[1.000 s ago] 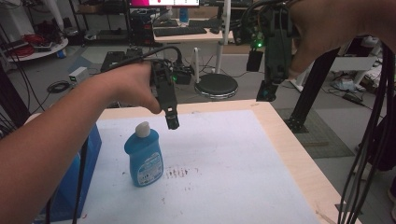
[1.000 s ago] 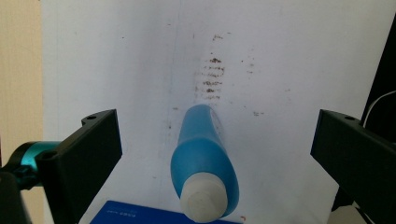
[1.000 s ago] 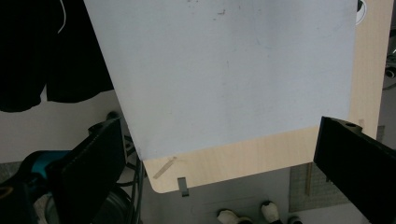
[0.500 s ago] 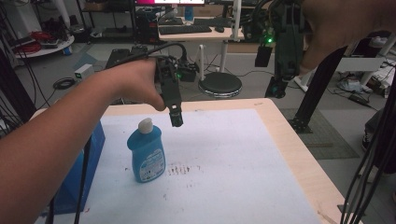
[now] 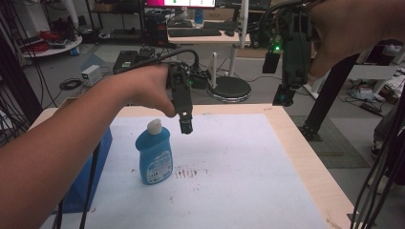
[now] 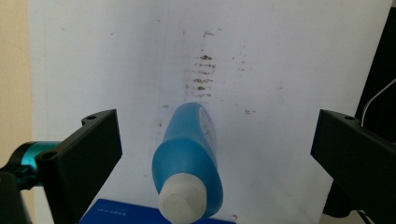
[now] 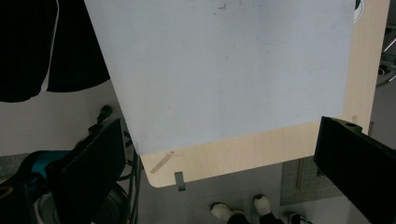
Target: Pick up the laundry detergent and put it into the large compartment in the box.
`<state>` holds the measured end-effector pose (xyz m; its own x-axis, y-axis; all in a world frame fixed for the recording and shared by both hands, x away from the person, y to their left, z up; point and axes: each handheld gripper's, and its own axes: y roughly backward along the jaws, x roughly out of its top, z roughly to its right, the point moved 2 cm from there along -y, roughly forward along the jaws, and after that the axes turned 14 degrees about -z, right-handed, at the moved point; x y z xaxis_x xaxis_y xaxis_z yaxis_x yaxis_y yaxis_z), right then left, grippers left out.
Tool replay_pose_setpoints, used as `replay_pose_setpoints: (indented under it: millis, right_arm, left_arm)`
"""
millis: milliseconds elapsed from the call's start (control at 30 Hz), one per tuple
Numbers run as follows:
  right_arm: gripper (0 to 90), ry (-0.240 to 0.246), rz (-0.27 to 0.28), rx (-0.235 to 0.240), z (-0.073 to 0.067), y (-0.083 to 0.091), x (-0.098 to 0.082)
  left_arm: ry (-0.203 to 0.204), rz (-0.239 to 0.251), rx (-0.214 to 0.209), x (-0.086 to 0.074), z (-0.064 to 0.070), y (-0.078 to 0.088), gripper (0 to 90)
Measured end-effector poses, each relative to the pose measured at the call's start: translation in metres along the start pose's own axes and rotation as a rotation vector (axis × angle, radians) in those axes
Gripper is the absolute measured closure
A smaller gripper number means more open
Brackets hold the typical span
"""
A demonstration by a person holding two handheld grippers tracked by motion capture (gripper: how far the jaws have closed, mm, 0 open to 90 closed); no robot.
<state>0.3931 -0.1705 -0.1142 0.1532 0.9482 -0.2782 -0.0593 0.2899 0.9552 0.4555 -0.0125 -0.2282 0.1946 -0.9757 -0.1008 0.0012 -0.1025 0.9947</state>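
A: Where's the blue plastic bottle with the white cap point(image 6: 187, 163)?

B: Standing on the white-covered desk point(image 5: 248, 157), below and between the left gripper point(image 6: 212, 154)'s wide-open jaws, base cut off. Right gripper point(image 7: 219, 158) is open too, holding nothing.

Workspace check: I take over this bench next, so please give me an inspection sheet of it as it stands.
Surface: wooden table under a white mat; brownish smudges on the mat.
Job's things: blue bottle with white cap, upright on the mat.
Clutter: blue box at the mat's left edge, beside the bottle.
Grippers: left gripper above and just behind the bottle, wide open, empty; right gripper held high over the far right corner, open, empty.
Cables: black cable trailing from the left gripper; cable bundle hanging at right.
Surroundings: desk with keyboard, shelves, gear on the floor.
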Motion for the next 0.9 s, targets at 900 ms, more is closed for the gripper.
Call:
replay_pose_setpoints:
  millis: [900]
  right_arm:
    - [1.5, -0.013, 0.000, -0.017, -0.002, -0.002, 0.001]
  left_arm:
    - [0.183, 0.035, -0.007, -0.038, 0.001, 0.008, 1.8]
